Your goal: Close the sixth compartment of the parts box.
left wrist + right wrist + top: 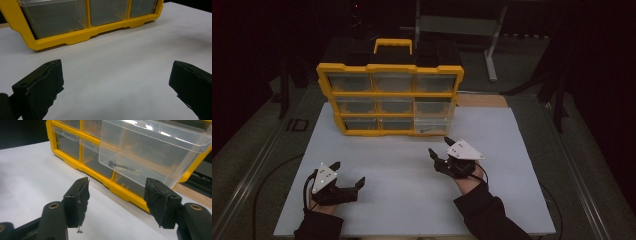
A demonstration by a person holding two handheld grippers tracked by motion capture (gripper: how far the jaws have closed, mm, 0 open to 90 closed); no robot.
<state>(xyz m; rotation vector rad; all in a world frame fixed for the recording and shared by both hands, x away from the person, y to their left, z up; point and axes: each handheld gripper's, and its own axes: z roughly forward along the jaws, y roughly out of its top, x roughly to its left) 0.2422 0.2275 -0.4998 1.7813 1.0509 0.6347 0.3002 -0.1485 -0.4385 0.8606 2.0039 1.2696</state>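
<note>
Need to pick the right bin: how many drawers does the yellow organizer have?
9, in three rows of three in the organizer. The bottom-right drawer is pulled out, a screw inside; the other eight sit closed.

My rig, itemised: left black two-jaw gripper [348,172] with a grey three-cornered top plate and trailing black cable; right black two-jaw gripper [440,148], same plate; worn black rubber jaw pads [82,195]; brass-coloured pivot screws; I wear dark long sleeves [489,212].
</note>
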